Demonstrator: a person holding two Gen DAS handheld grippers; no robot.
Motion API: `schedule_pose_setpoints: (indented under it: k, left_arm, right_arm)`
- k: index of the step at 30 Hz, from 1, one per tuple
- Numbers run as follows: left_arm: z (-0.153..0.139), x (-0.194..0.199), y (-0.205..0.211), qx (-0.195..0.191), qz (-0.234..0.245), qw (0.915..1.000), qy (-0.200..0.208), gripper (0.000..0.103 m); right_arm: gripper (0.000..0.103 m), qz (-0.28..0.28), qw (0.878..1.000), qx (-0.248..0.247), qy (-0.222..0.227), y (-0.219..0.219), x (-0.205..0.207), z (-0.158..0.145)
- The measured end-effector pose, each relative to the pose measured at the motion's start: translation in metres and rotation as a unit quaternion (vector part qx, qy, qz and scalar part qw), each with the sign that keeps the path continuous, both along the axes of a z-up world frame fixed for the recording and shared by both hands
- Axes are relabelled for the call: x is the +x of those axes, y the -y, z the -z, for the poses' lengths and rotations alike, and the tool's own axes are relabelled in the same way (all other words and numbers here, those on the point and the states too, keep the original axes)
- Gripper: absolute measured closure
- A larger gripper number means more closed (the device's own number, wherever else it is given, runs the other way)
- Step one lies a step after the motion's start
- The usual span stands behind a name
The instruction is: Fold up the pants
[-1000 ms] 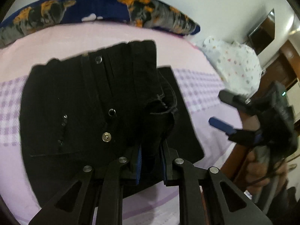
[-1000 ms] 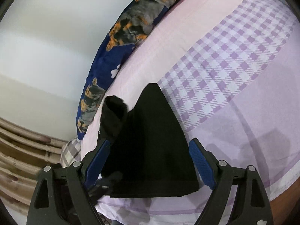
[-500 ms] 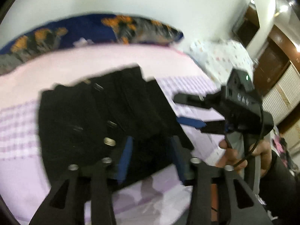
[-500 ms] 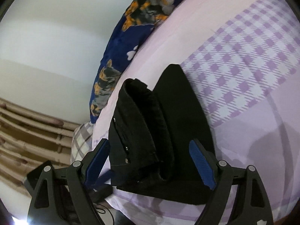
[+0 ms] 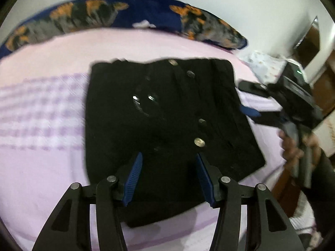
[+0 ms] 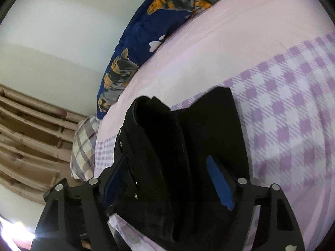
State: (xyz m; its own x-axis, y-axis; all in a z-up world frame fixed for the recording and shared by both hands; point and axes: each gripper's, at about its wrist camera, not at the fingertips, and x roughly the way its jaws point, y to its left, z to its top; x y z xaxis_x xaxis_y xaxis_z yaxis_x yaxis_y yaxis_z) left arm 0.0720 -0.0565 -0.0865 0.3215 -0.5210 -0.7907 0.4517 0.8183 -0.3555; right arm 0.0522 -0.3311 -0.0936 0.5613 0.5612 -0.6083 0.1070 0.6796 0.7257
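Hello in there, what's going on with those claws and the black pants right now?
Left gripper jaws open, holding nothing. Right gripper jaws open, empty too. Black pants lie folded on the bed sheet. Nothing in the way.

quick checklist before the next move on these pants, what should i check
1. Left gripper free of cloth: ok, jaws stand open over the pants.
2. Right gripper free of cloth: ok, jaws open, nothing clamped.
3. Pants folded into a compact stack: ok, roughly rectangular on the bedsheet.
4. Fold edges aligned: not ok, the right wrist view shows a lower layer sticking out past the top fold.
5. Pants well onto the bed: cannot tell, the near edge lies close to the mattress edge.
6. Pillow clear of pants: ok.
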Motion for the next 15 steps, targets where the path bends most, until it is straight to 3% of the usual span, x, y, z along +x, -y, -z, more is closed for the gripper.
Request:
schedule_pose_setpoints:
  k: [7,11,15]
  left_arm:
    - [0.005,0.003,-0.003,-0.011,-0.001,0.9999,-0.01,0.049]
    - [0.006,0.002,0.002,0.008,0.001,1.0,0.001,0.048]
    - [0.006,0.0,0.007,0.021,0.003,0.9997,0.009,0.047]
  right_arm:
    - [0.033,-0.031,0.999,0.007,-0.003,-0.011,0.023,0.008]
    - [0.047,-0.049,0.999,0.006,-0.001,-0.019,0.027,0.013]
    - [0.049,-0.071,0.997,-0.002,-0.006,-0.021,0.029,0.015]
